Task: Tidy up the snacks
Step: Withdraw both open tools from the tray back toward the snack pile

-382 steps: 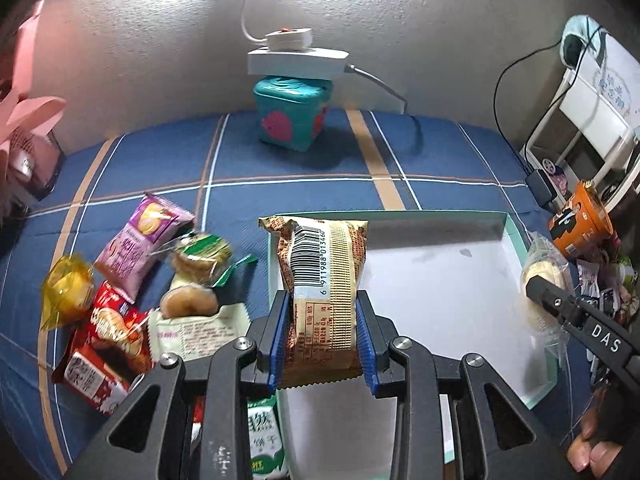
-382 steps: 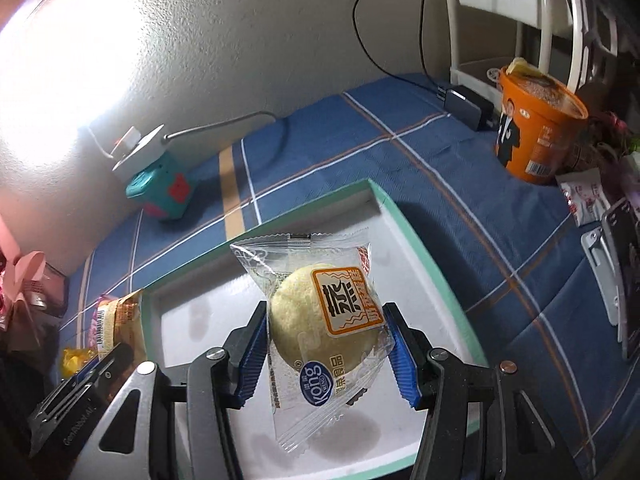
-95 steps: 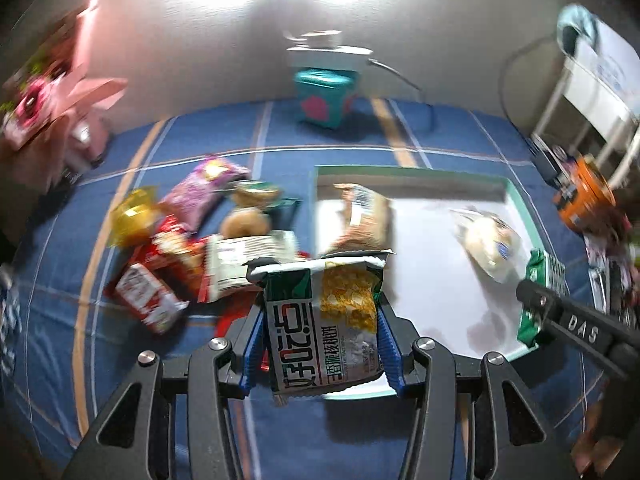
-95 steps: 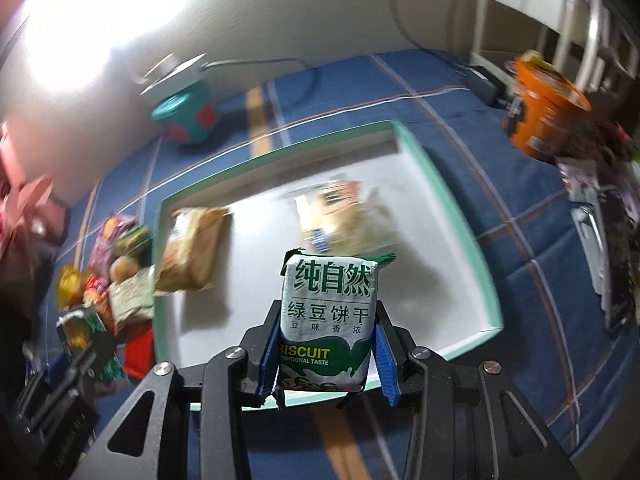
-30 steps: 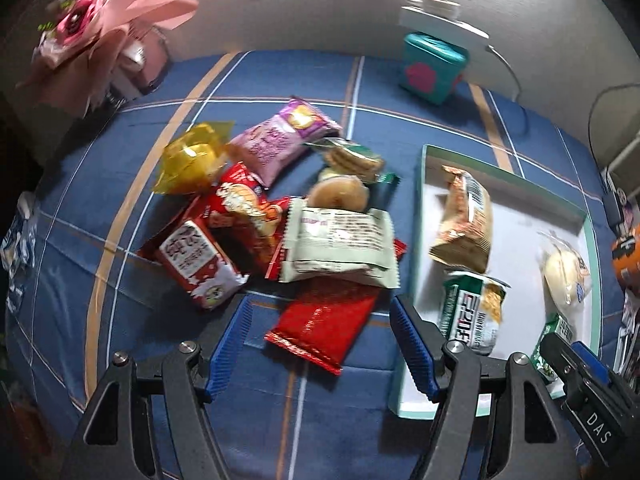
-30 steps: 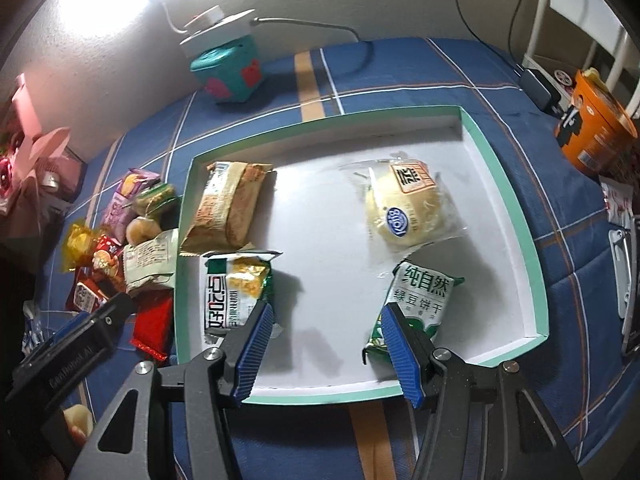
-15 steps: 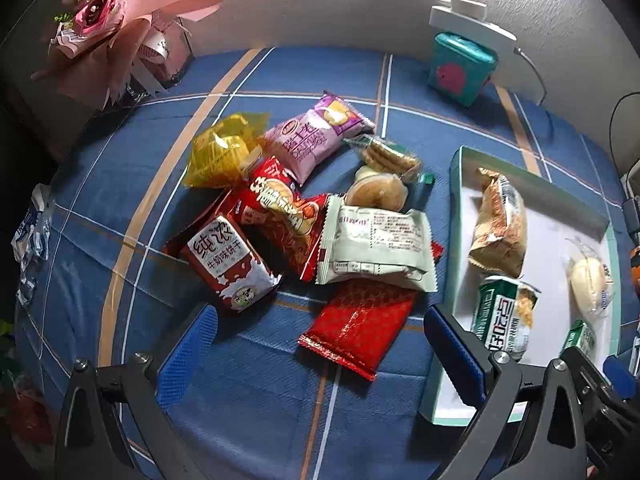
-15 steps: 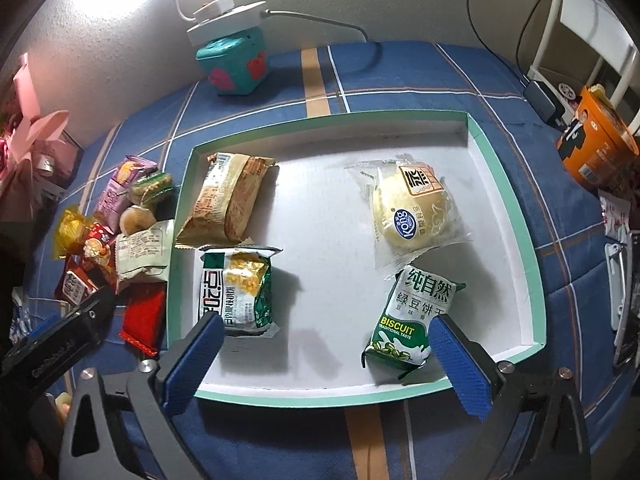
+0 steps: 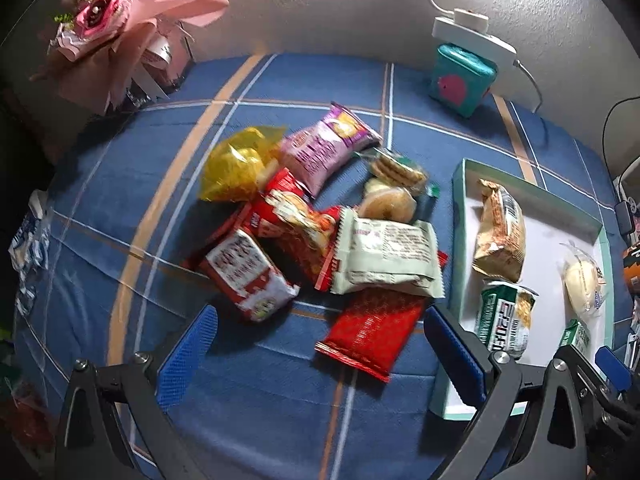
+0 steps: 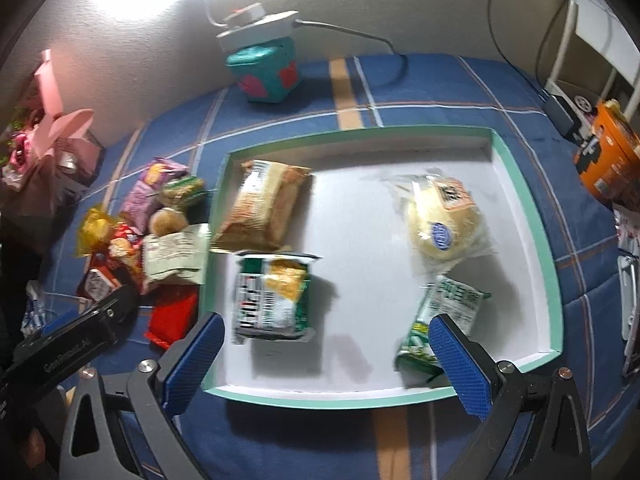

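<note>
snacks are split between two places. four packets already lie flat in the white tray point(image 10: 554, 272) with the green rim: a tan ridged packet point(image 10: 264, 206) at its far left, a green-and-yellow packet point(image 10: 274, 298) just below that, a clear-wrapped round bun point(image 10: 442, 220) at the far right, and a green biscuit packet point(image 10: 444, 320) near the right front corner, all apart from one another. the rest sit in a loose heap on the blue plaid cloth point(image 9: 280, 400), just left of the tray: a yellow bag point(image 9: 240, 164), a purple packet point(image 9: 324, 148), a red-and-white packet point(image 9: 248, 276), a pale green packet point(image 9: 386, 256) overlapping a flat red packet point(image 9: 372, 328), a round pastry point(image 9: 386, 204) and a pack of round biscuits point(image 9: 396, 168). by my reckoning the job is under halfway, with about eight pieces to move.

the left gripper point(image 9: 316, 354) hangs over the near edge of the heap, pointing steeply down, its jaws just opened to their widest with nothing between them; the flat red packet lies nearest. the right gripper point(image 10: 326, 356) hangs over the tray's front edge, tilted steeply down too, jaws likewise just spread wide and empty, the green biscuit packet lying free by its right finger.
</note>
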